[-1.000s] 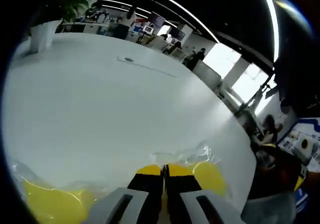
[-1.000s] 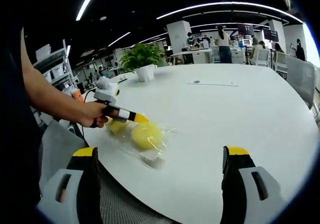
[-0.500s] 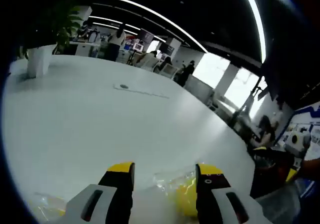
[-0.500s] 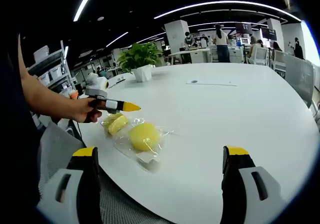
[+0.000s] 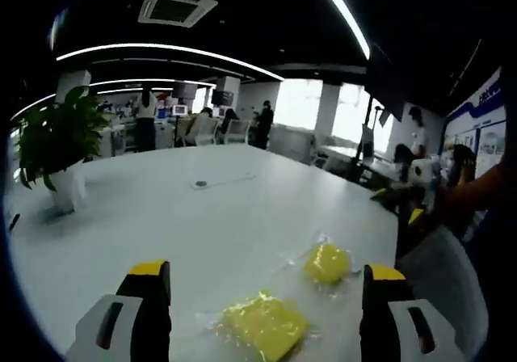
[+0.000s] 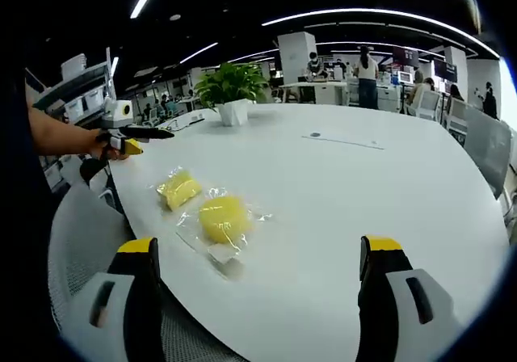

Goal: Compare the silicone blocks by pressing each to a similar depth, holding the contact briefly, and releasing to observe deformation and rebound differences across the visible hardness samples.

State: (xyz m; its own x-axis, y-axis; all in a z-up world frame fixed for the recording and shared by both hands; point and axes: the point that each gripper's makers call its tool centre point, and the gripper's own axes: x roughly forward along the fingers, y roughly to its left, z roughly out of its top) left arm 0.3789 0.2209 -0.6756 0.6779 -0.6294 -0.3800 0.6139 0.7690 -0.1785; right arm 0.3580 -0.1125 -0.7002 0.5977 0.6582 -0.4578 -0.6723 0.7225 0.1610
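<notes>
Both claws wide, empty — left claw point(image 5: 258, 297), right claw point(image 6: 262, 285). Two bagged blocks point(image 6: 224, 219) point(image 6: 178, 189) near counter point(image 6: 388, 192) edge; likely soft, wrap slippery — press top centre.

Ceiling light strips point(image 6: 363, 13) bright, glaring; white table point(image 6: 388, 200) evenly lit; left view soft, blurred; fisheye bending at edges.

Two low views across one white table point(image 5: 242, 216), both sharing its bagged yellow blocks point(image 6: 224, 218).
</notes>
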